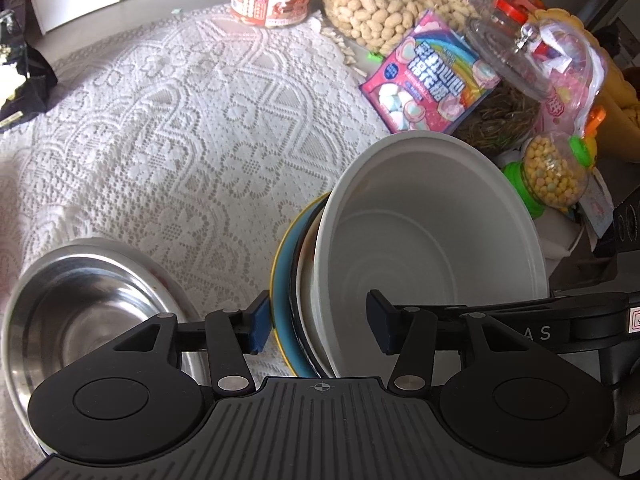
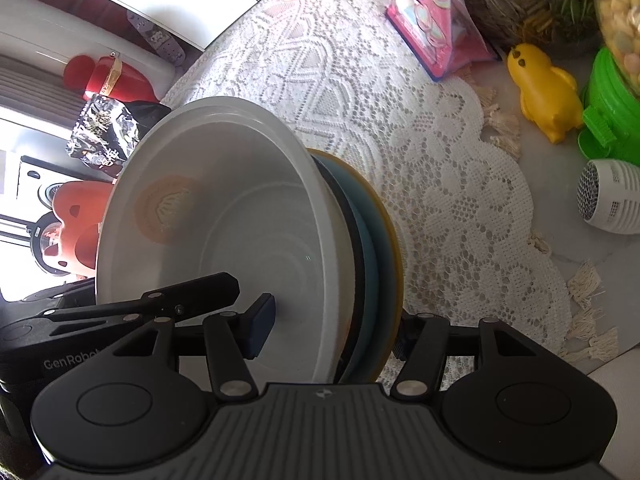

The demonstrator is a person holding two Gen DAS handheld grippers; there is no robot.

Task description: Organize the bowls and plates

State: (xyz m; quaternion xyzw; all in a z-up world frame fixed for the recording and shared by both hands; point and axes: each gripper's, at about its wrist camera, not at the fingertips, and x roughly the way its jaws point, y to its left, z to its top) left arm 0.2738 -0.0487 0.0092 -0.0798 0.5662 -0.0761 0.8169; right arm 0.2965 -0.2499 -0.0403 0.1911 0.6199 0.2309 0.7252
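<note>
The worktop (image 1: 168,128), spread with a white lace cloth (image 2: 460,200), runs ahead of both claws, with snack jars and a pink sweet packet (image 1: 430,80) at its far side, well beyond the left claw. Nearest and largest of the task's things is the stack of dishes: a white bowl (image 1: 432,248) nested on a pale plate, a dark-rimmed plate and a blue plate with a yellow edge (image 1: 282,300), the whole stack tipped up on edge. The left claw (image 1: 318,326) straddles it, one finger outside the blue plate and the other inside the bowl; the jaws look closed on the stack, though contact at the pads is hard to confirm. The right claw (image 2: 334,330) grips the same stack from the opposite side, one pad in the bowl and the other finger behind the yellow-edged plate. Just left of the left claw a steel bowl (image 1: 92,312) sits alone on the cloth, apart from the stack. By my reading the task is well along: the plates and white bowl are already gathered into one pile, which remains to be set down flat, and the steel bowl is still to be joined to it.
</note>
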